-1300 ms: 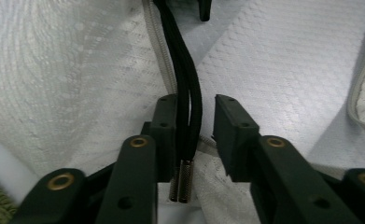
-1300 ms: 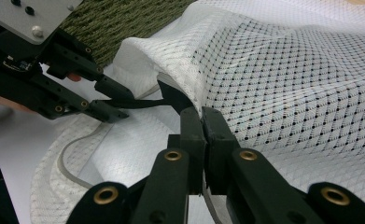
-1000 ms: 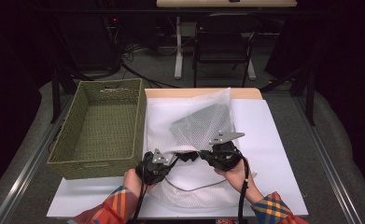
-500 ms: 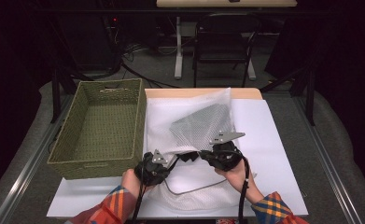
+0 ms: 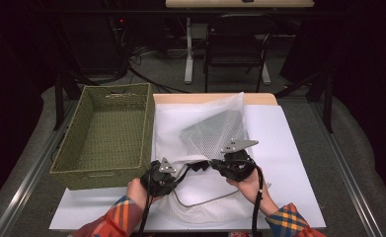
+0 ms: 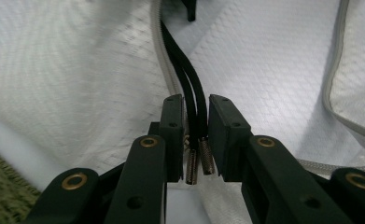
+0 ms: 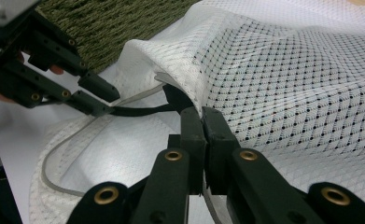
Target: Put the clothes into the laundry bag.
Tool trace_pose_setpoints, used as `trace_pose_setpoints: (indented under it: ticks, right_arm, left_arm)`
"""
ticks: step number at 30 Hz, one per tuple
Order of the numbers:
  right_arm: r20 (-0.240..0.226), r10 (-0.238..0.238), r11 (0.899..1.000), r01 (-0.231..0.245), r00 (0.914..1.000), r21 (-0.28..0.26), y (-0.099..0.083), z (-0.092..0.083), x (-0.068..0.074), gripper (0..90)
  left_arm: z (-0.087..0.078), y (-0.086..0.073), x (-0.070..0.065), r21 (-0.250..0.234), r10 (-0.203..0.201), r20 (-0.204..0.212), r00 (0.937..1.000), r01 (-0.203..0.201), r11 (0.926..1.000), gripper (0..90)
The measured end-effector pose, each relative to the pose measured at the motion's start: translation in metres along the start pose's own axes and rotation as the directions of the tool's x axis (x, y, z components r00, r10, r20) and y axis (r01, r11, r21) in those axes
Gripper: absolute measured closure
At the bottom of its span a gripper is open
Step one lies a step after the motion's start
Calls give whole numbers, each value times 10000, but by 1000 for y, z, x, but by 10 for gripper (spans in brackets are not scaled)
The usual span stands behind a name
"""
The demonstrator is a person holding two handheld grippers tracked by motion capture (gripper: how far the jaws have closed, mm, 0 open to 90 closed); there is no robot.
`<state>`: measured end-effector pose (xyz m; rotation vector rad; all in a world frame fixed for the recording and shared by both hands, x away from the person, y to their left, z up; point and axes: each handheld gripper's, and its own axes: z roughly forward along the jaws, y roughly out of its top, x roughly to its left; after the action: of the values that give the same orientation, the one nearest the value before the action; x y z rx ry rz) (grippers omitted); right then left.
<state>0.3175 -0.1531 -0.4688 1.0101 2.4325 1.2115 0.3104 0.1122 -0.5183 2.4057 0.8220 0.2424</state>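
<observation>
A white mesh bag (image 5: pixel 205 118) lies on the white tabletop with something dark grey (image 5: pixel 215 131) inside. A black cord (image 6: pixel 180 51) runs from its zip pull between the pads of my left gripper (image 6: pixel 196 100). Those jaws have just been opening, and the two strands now sit loose in a narrow gap. In the high view my left gripper (image 5: pixel 188 169) points right at the bag's near edge. My right gripper (image 7: pixel 202 112) is shut on the bag's mesh edge beside the black zip pull (image 7: pixel 173 95). It faces my left gripper (image 7: pixel 98 98), with the cord (image 7: pixel 138 111) stretched between them.
A green woven basket (image 5: pixel 101 90) stands left of the bag, its long side along it. The grey zip (image 5: pixel 200 202) curls in a slack loop in front of both hands. Bare white tabletop (image 5: pixel 289 148) lies to the right. A chair and cables are beyond the far edge.
Both hands stay almost where they were. The bag's front edge has settled lower, so the grey zip loop now shows more plainly in front of the grippers.
</observation>
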Motion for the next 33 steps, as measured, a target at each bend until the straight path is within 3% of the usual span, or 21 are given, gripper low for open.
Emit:
trace_pose_setpoints:
  ticks: [5,11,14,16,19,24,27,33]
  right_arm:
    - [-32,-17,10000,17,10000,4,1,0,-1,883]
    - [-46,9,10000,-8,10000,26,1,1,0,883]
    - [-77,8,10000,-7,10000,32,1,1,0,883]
    - [-87,-23,10000,23,10000,29,1,2,0,883]
    - [-78,-13,10000,13,10000,25,1,1,0,883]
    - [-74,-36,10000,36,10000,42,1,1,1,883]
    - [-64,16,10000,-15,10000,25,1,1,0,883]
    - [-71,3,10000,-3,10000,35,1,0,0,883]
  left_arm:
    - [-8,4,-4,-387,1,184,9998,6,9993,699]
    - [11,17,-12,61,705,410,9967,-708,9975,621]
    - [17,18,-10,270,722,341,9968,-731,9970,596]
    - [24,19,-7,504,604,-13,9982,-603,9969,591]
    - [29,19,-5,856,576,-111,9983,-565,9947,592]
    - [33,16,-5,1009,721,-276,9970,-690,9925,714]
    - [31,15,-7,1042,1096,-291,9936,-1060,9889,809]
    - [25,16,-11,1040,1266,26,9920,-1261,9865,838]
